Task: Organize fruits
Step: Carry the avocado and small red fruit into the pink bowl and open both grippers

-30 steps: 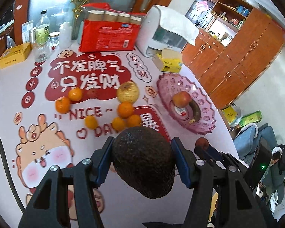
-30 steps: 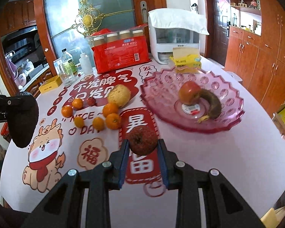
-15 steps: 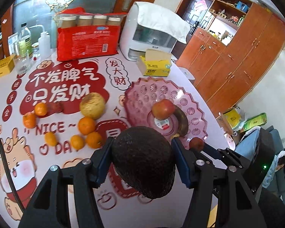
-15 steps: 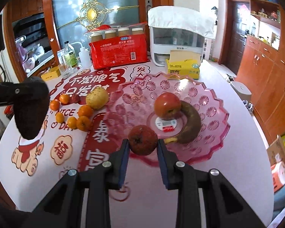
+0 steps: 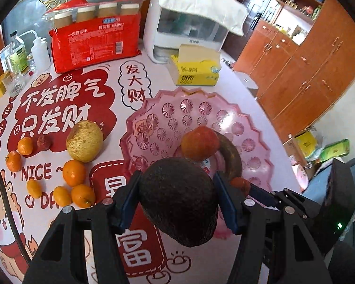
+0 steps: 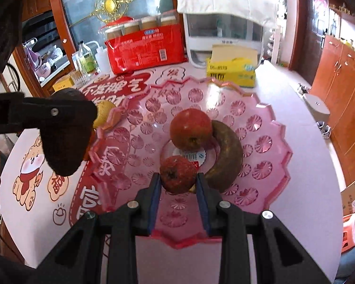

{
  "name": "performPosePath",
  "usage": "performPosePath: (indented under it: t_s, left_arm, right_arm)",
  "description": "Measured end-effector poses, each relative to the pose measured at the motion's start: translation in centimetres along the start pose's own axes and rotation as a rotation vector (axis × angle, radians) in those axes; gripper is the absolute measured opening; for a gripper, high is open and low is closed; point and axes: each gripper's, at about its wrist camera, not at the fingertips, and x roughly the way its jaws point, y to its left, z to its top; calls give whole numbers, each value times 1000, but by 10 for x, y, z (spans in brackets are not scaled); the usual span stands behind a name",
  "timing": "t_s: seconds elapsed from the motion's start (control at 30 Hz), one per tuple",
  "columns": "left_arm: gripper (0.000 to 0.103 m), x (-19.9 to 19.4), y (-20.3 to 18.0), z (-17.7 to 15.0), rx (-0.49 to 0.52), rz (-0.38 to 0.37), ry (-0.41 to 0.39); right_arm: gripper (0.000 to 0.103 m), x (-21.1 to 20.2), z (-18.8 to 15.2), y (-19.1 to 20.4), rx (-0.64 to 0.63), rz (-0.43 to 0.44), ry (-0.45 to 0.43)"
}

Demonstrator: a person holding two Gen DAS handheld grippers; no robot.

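Observation:
My left gripper (image 5: 177, 201) is shut on a dark avocado (image 5: 178, 201) held at the near left rim of the pink glass fruit plate (image 5: 196, 108). My right gripper (image 6: 178, 184) is shut on a small wrinkled red fruit (image 6: 177, 174) above the plate's (image 6: 255, 123) near part. In the plate lie a red apple (image 6: 190, 129) and a brown curved banana (image 6: 227, 151). In the right wrist view the left gripper (image 6: 66, 130) with the avocado (image 6: 64, 151) hangs at the plate's left edge. On the tablecloth sit a yellow pear (image 5: 84, 140), several small oranges (image 5: 74, 172) and a dark red fruit (image 5: 43, 142).
At the table's far side stand a red pack of paper cups (image 5: 94, 40), a white appliance (image 5: 184, 26), a yellow tissue box (image 5: 196, 68), bottles (image 5: 17, 54) and a glass (image 5: 14, 82). Wooden cabinets (image 5: 307, 66) are beyond the table's right edge.
Both grippers moved toward the pink plate with their fruits still held. The red fruit now hangs over the plate and the avocado is at its near left rim.

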Motion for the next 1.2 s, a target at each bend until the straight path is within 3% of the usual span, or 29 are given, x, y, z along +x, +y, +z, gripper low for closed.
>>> performPosePath:
  t_s: [0.13, 0.17, 0.2, 0.33, 0.53, 0.67, 0.9, 1.2]
  left_arm:
    - [57, 22, -4, 7, -2, 26, 38]
    - [49, 24, -5, 8, -1, 24, 37]
    - [48, 25, -6, 10, 2, 18, 32]
    - [48, 33, -12, 15, 41, 28, 26]
    - [48, 37, -4, 16, 8, 33, 44]
    - [48, 31, 0, 14, -6, 35, 39]
    - [49, 14, 9, -1, -36, 39, 34]
    - [51, -11, 42, -46, -122, 61, 36]
  right_arm:
    - [30, 11, 0, -6, 11, 25, 28]
    - [30, 14, 0, -8, 18, 31, 35]
    - [30, 17, 0, -10, 26, 36, 44]
    - [30, 26, 0, -13, 40, 48, 74]
    - [32, 29, -1, -15, 41, 36, 77]
    - [40, 26, 1, -13, 29, 8, 70]
    - [41, 9, 1, -10, 32, -37, 52]
    - [41, -14, -3, 9, 41, 7, 40]
